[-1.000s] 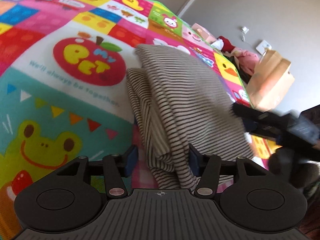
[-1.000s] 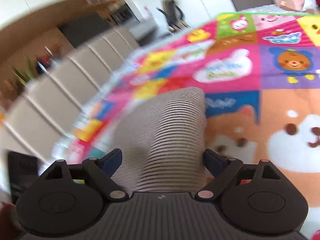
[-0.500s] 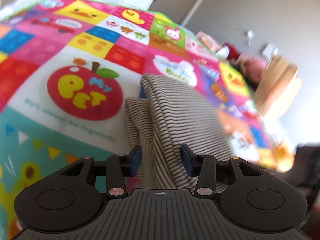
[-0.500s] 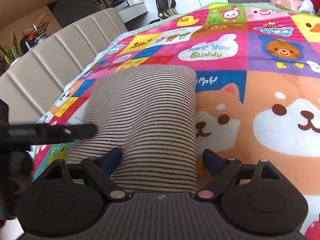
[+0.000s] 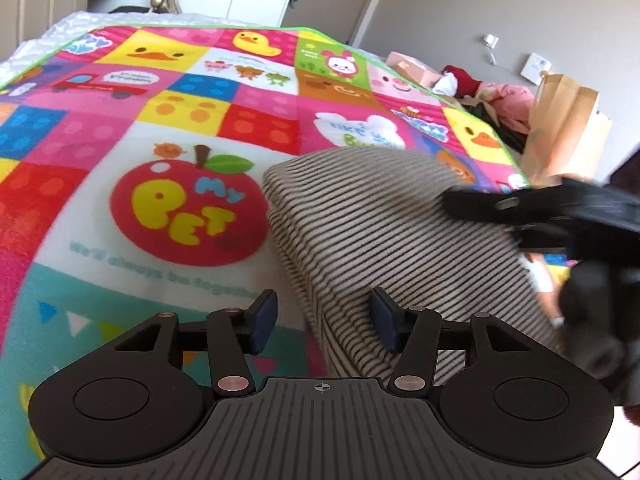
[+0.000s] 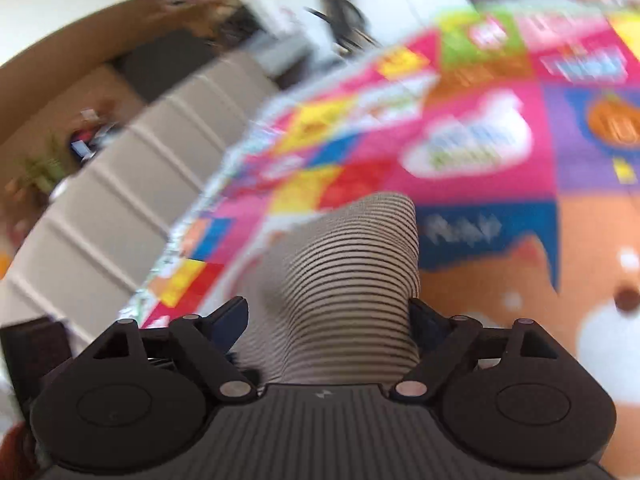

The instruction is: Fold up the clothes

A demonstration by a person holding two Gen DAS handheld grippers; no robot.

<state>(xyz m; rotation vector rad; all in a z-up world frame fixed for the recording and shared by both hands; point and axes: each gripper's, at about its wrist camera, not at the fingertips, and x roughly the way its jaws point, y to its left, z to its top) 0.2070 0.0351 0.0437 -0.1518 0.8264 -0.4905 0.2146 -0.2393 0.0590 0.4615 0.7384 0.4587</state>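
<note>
mat [image 5: 120,128]: a bright patchwork play mat covers the whole work surface, with squares of ducks, blocks, a rabbit and a bear; a large red apple print [image 5: 188,210] with "my pet" lettering lies just left of the garment.
headboard [image 6: 132,184]: a beige padded, ribbed panel runs along the mat's far left edge in the right wrist view, which is blurred.
garment [image 5: 384,232]: a black-and-white striped piece of clothing lies folded into a long thick stack on the mat, just right of the apple print; its layered edge faces the apple, its rounded far end points toward the mat's far side.
paper bag [image 5: 564,128]: a brown bag stands beyond the garment's right side, off the mat's edge, beside a heap of pink and red clothes [image 5: 500,94].
left gripper [image 5: 322,322]: low at the garment's near end; jaws set apart at a middling width, the right finger over the striped cloth, the left finger over bare mat, nothing pinched between them.
right gripper [image 5: 520,216]: seen as a dark blurred shape over the garment's right side; in its own view [image 6: 326,320] the jaws are spread wide with the garment's striped end lying between them, not squeezed.
</note>
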